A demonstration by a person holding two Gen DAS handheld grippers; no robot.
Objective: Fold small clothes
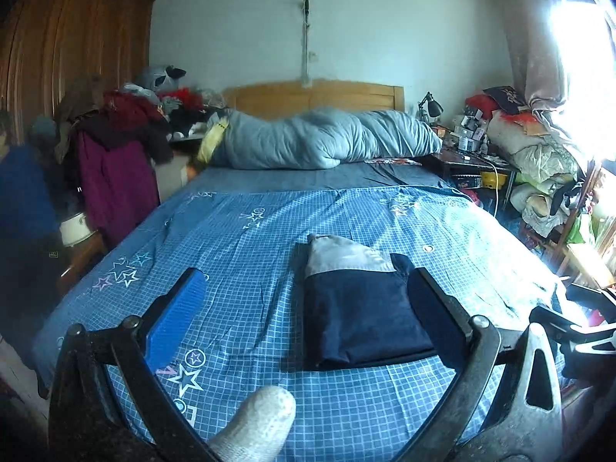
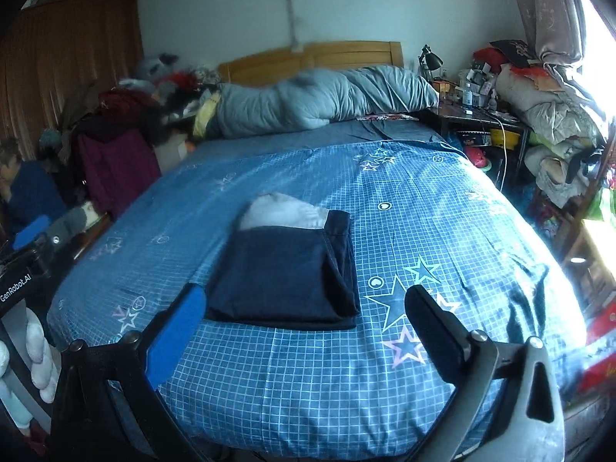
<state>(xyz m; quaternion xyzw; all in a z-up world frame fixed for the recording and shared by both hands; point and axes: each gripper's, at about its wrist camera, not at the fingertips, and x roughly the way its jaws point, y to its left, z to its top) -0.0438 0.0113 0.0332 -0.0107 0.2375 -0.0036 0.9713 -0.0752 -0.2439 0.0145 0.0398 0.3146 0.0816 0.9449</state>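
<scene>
Folded garment [image 2: 285,281] ahead of both spread, empty grippers, left [image 1: 308,304] and right [image 2: 304,319]; a careless snag could undo the fold.

Cluttered home bedroom (bed [image 1: 269,223], wardrobe [image 1: 73,50])

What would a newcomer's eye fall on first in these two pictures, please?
Probably the folded navy and grey garment lying flat in the middle of the blue checked bedspread. Next, the open tongs in the foreground: the left tongs frame the garment and the right tongs stand just short of it, neither holding anything.
</scene>
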